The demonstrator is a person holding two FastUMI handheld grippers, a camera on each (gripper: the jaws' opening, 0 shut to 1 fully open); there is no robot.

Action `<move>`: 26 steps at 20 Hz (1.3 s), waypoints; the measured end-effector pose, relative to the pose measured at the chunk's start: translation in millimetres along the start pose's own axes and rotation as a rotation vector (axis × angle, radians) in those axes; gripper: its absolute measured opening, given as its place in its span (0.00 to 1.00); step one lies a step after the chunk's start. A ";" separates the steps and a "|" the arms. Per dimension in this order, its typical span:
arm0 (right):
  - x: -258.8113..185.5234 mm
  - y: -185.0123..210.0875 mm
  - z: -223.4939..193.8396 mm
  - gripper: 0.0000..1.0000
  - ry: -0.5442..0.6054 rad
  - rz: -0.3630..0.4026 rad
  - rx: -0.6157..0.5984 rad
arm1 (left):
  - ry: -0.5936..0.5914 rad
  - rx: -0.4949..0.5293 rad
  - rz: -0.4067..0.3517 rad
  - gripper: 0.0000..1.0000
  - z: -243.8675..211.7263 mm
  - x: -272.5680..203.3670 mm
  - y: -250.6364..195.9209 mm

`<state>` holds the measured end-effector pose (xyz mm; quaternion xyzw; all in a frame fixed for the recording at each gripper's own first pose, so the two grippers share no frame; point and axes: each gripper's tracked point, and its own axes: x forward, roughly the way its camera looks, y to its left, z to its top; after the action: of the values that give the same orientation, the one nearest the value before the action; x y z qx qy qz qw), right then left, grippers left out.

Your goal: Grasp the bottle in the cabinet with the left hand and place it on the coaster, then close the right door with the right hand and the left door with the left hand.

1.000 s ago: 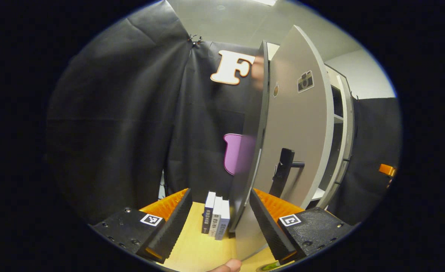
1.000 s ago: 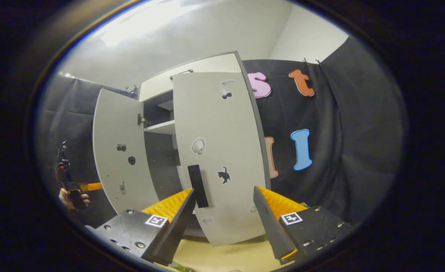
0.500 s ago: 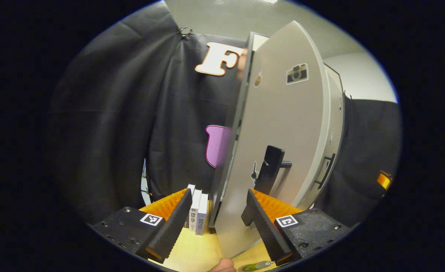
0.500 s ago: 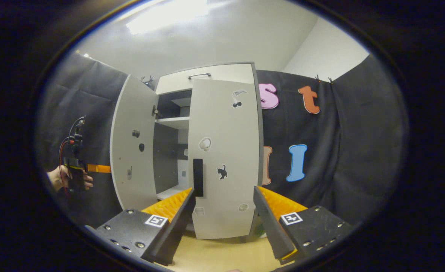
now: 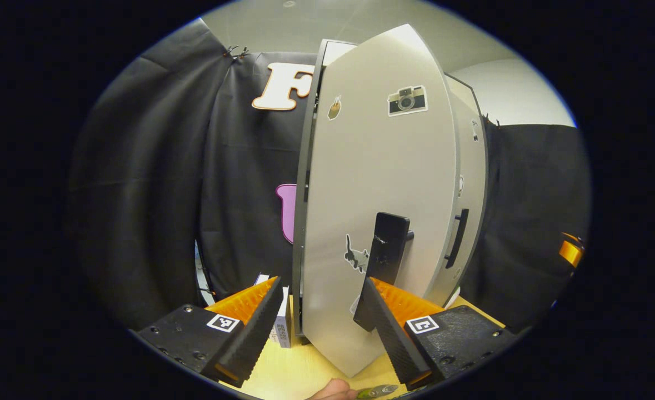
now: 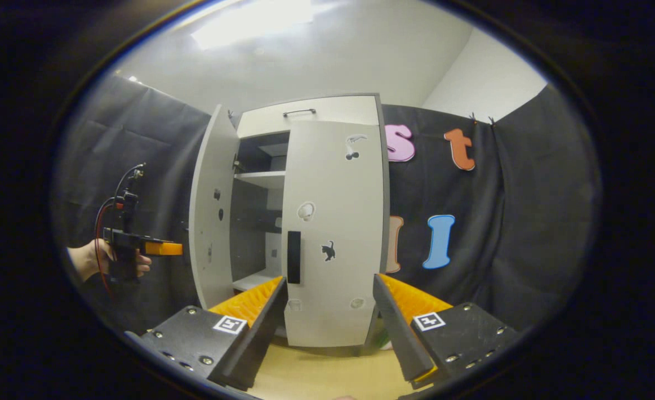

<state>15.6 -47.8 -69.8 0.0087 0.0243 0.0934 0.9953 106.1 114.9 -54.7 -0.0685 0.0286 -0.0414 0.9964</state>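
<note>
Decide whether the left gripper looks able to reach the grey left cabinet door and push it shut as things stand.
Probably yes: the left gripper is open right at the grey left cabinet door, whose outer face looks unobstructed, with its black handle just ahead.

Right gripper view: cabinet (image 6: 327, 111) stands mid-frame on the worktop (image 6: 327, 378), against the booth wall. Right door (image 6: 335, 233) sits flush across the cabinet's right half, handle (image 6: 293, 257) near its left edge. Left door (image 6: 211, 211) hangs ajar left of it, shelves (image 6: 260, 178) showing in the gap between. Left gripper (image 6: 163, 248), held by a hand (image 6: 91, 261), sits at frame left just beside the left door's outer face.

Left gripper view: left door (image 5: 377, 194) fills centre frame, its handle (image 5: 388, 250) directly above the right finger (image 5: 385, 311). Small boxes (image 5: 283, 328) stand on the worktop left of the door's lower edge.
</note>
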 end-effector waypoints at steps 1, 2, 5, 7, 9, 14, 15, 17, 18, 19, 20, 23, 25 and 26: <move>-0.1 -1.3 -0.9 0.93 0.000 -0.002 -0.006 | -0.005 0.007 -0.001 0.94 0.1 0.6 -2.1; -0.9 -0.5 -1.6 0.93 -0.002 0.000 -0.013 | -0.009 0.009 0.000 0.94 0.3 1.5 -3.6; 0.3 -2.2 -8.2 0.93 0.009 -0.010 -0.030 | -0.018 0.019 -0.009 0.94 -1.7 6.8 -11.5; 4.2 1.5 -12.8 0.94 0.020 -0.005 -0.034 | -0.001 0.017 -0.017 0.94 -5.3 10.3 -17.0; 7.9 4.1 -17.6 0.94 0.030 0.004 -0.049 | -0.002 0.009 -0.036 0.94 -4.8 16.5 -24.4; 11.7 -2.9 -30.8 0.94 0.051 -0.007 -0.059 | 0.012 0.007 -0.075 0.95 -9.9 34.0 -40.3; 11.4 -3.9 -30.0 0.94 0.053 -0.013 -0.058 | 0.005 0.017 -0.078 0.95 -7.7 37.2 -43.8; 11.5 -4.9 -26.4 0.94 0.049 -0.021 -0.064 | -0.010 0.029 -0.071 0.95 -6.0 39.1 -49.7; 11.9 -4.4 -25.3 0.94 0.046 -0.023 -0.065 | -0.012 0.026 -0.069 0.95 -6.4 39.8 -53.4; 12.4 -4.2 -24.6 0.94 0.044 -0.025 -0.066 | -0.013 0.021 -0.064 0.95 -6.3 36.7 -56.9; 12.2 -3.4 -22.4 0.94 0.041 -0.028 -0.070 | -0.012 0.019 -0.059 0.95 -6.7 34.3 -60.6; 9.1 1.2 -23.2 0.94 0.049 -0.041 -0.074 | -0.032 0.036 -0.017 0.92 3.6 12.8 -64.9; 2.3 2.5 -26.4 0.94 0.061 -0.060 -0.083 | -0.060 0.060 0.021 0.96 11.2 -5.9 -66.2; -0.7 2.9 -27.8 0.93 0.065 -0.073 -0.087 | -0.073 0.076 0.049 0.93 15.2 -15.6 -65.9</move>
<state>13.0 -44.7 -97.4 -0.0385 0.0531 0.0585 0.9961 86.3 53.3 -29.7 -0.0313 -0.0079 -0.0155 0.9994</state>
